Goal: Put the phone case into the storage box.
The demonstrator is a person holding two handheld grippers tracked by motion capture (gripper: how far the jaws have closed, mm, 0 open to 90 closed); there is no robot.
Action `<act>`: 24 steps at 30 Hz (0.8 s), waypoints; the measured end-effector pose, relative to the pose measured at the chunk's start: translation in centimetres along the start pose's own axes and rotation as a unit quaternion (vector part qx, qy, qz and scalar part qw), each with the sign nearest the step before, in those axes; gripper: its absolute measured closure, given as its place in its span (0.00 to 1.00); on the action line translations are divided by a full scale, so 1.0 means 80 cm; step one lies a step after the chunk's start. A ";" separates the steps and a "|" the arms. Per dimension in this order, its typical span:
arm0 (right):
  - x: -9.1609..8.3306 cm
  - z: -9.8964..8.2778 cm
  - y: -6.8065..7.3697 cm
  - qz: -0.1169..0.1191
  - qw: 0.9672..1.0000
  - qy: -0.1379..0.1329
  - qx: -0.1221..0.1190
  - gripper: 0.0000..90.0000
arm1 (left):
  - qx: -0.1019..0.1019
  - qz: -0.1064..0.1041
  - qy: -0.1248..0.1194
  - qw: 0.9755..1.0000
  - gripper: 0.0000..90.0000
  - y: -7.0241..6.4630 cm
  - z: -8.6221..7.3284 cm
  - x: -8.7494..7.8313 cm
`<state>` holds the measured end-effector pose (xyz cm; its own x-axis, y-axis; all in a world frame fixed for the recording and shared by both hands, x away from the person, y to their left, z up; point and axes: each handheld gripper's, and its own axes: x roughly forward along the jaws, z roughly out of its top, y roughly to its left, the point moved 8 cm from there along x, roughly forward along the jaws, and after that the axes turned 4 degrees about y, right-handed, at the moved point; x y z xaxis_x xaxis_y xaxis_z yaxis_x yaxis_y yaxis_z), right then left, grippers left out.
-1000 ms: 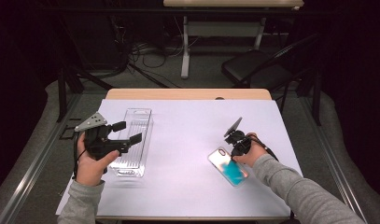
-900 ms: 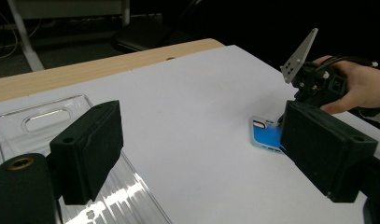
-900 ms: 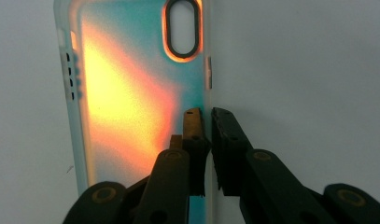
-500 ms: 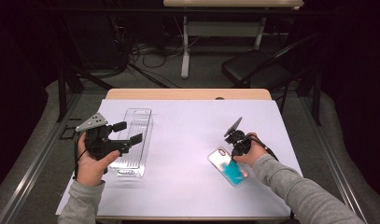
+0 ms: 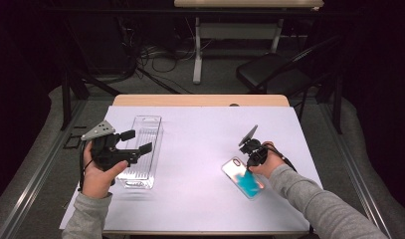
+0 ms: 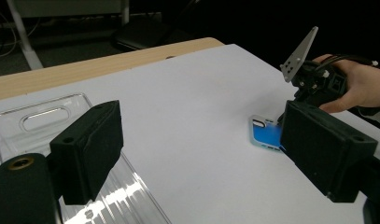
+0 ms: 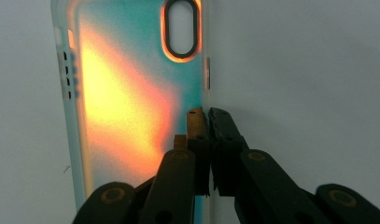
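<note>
Hardly anything moved; right gripper (image 7: 207, 114) just finished pinching shut on the phone case (image 7: 127, 102) edge, still flat on the table. Left gripper (image 5: 133, 144) hangs open over the clear tray (image 5: 143, 149). Lifting's still left.

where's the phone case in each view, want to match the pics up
High view: the phone case lies right of centre on the white table cover, under the right gripper.
Left gripper view: at right, middle height, partly behind that view's own right-hand jaw.
Right gripper view: left and centre, lying flat; the jaws are closed on its right edge.
Shared landmark: the case's oval camera cutout.
</note>
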<state>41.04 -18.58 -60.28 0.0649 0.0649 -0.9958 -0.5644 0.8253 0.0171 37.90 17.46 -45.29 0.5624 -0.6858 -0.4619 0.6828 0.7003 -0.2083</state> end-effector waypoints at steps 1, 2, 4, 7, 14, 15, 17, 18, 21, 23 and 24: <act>0.000 0.000 0.000 0.000 1.000 0.001 0.001 0.97 | 0.000 0.000 0.000 1.000 0.15 0.000 0.000 0.000; -0.001 0.000 0.000 0.000 1.000 0.003 0.001 0.97 | 0.000 0.000 0.000 1.000 0.15 0.000 0.000 0.000; -0.001 -0.001 -0.001 -0.001 1.000 0.005 0.000 0.98 | 0.000 0.000 0.000 1.000 0.15 0.000 0.000 0.000; -0.001 -0.001 -0.001 0.000 1.000 0.006 0.000 0.98 | -0.001 0.000 0.000 1.000 0.15 0.000 0.000 0.001; -0.001 -0.001 -0.001 0.000 1.000 0.005 0.000 0.98 | -0.001 0.000 0.000 1.000 0.15 0.000 0.000 0.001; -0.001 -0.001 -0.001 -0.001 1.000 0.005 0.000 0.98 | -0.001 -0.001 0.000 1.000 0.15 0.000 0.000 0.001; -0.001 -0.001 -0.001 -0.001 1.000 0.005 -0.001 0.98 | -0.001 -0.001 -0.001 1.000 0.15 0.000 0.000 0.001; -0.001 -0.001 -0.001 -0.001 1.000 0.005 -0.001 0.98 | -0.001 -0.001 -0.001 1.000 0.15 0.000 0.000 0.001; -0.001 -0.001 -0.001 -0.002 1.000 0.005 -0.001 0.98 | -0.001 0.000 0.000 1.000 0.15 0.000 -0.001 0.001; -0.001 -0.001 -0.001 -0.002 1.000 0.005 -0.001 0.98 | -0.001 0.000 0.000 1.000 0.15 0.000 -0.001 0.001; -0.001 -0.001 -0.001 -0.002 1.000 0.006 -0.002 0.98 | -0.001 -0.001 0.000 1.000 0.15 0.000 -0.001 0.001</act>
<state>41.01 -18.67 -60.18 0.0576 0.0558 -0.9968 -0.5668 0.8237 0.0133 37.92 17.44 -45.38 0.5610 -0.6871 -0.4617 0.6828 0.6994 -0.2112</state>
